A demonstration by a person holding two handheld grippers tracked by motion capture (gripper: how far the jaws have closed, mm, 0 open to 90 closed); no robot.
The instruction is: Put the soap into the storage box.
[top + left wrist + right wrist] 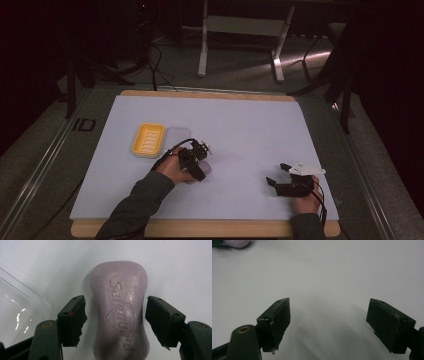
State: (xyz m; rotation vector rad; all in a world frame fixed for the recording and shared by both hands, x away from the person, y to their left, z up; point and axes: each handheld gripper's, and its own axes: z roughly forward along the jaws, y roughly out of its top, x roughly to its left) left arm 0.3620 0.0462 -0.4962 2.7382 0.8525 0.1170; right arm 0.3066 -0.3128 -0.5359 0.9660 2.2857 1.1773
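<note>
The step in hand is judged to be the grasp of the soap bar (120,312): the left gripper (116,320) is set down over it with a jaw on either side, both jaws standing apart from the bar's flanks with a narrow gap on each — nothing is held yet. The next move would call for the jaws to be closed squarely across the bar's waist, where it narrows, and with a firm hold, since a smooth soap surface may be expected to slip. After that a lift toward the yellow soap dish (148,139) seems likely, though that is only a judgement.

The bar is a pale lilac, rounded and pinched at the middle, with "Safeguard" and a shield stamped into its upper face; it lies flat on the white mat (250,125), left of the middle and nearer the front edge. Just beside it, toward the left edge, a clear plastic lid (17,315) is seen, and the yellow dish lies next to that lid.

The right gripper (280,174) is held wide open near the front right corner, empty, over bare mat — well apart from the soap.
</note>
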